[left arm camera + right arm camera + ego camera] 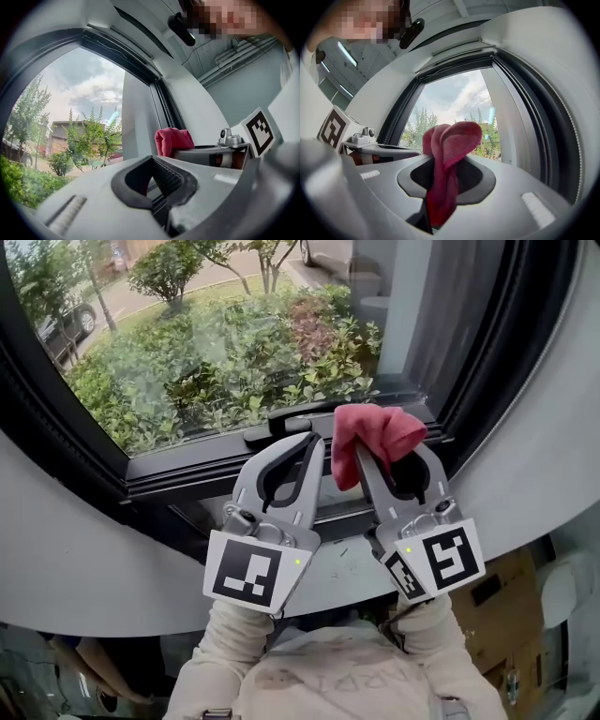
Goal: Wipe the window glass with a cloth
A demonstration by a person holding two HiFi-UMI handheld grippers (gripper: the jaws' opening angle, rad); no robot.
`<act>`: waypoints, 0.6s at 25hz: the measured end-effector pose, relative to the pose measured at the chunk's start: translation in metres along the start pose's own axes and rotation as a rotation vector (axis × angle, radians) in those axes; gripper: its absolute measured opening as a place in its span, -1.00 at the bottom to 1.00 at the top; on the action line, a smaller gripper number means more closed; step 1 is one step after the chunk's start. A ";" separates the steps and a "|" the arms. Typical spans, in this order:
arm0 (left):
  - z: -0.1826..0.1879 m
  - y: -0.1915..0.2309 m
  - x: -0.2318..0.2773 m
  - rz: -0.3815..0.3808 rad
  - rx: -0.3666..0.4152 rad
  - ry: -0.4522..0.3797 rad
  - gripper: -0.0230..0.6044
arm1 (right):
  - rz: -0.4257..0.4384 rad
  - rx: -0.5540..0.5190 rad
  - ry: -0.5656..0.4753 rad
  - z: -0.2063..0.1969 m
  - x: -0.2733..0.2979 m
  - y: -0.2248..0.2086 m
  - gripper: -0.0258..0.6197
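my right tongs (394, 460) pinch a red cloth (375, 432) tight, its bunched top held near the bottom edge of the window glass (234, 343) - above the dark lower frame (187, 470). my left tongs (311, 442) sit alongside, jaws pressed together, empty.

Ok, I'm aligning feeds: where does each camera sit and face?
Head view: head-mounted, facing down at the window; both sleeves show.
Left gripper view: on the left hand-held gripper, along shut jaws toward the window.
Right gripper view: on the right hand-held gripper, toward the window past its cloth.
All share the cloth.
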State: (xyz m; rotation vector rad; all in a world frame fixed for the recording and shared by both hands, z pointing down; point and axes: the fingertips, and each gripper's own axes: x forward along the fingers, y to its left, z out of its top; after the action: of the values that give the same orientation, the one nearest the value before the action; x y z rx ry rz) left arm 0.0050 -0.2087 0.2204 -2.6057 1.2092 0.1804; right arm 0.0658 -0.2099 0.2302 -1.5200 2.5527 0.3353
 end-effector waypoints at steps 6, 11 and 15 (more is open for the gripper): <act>0.003 0.001 -0.011 0.016 -0.008 -0.003 -0.93 | 0.028 0.011 0.002 0.000 -0.002 0.014 -0.54; 0.007 0.000 -0.016 0.022 -0.014 -0.008 -0.93 | 0.046 0.012 0.000 0.002 -0.002 0.019 -0.54; 0.010 -0.001 -0.018 0.025 -0.010 -0.009 -0.93 | 0.054 0.016 -0.003 0.004 -0.003 0.021 -0.54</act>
State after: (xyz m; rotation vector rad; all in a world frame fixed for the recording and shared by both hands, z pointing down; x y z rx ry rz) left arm -0.0054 -0.1923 0.2153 -2.5960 1.2414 0.2032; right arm 0.0486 -0.1963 0.2296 -1.4455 2.5914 0.3225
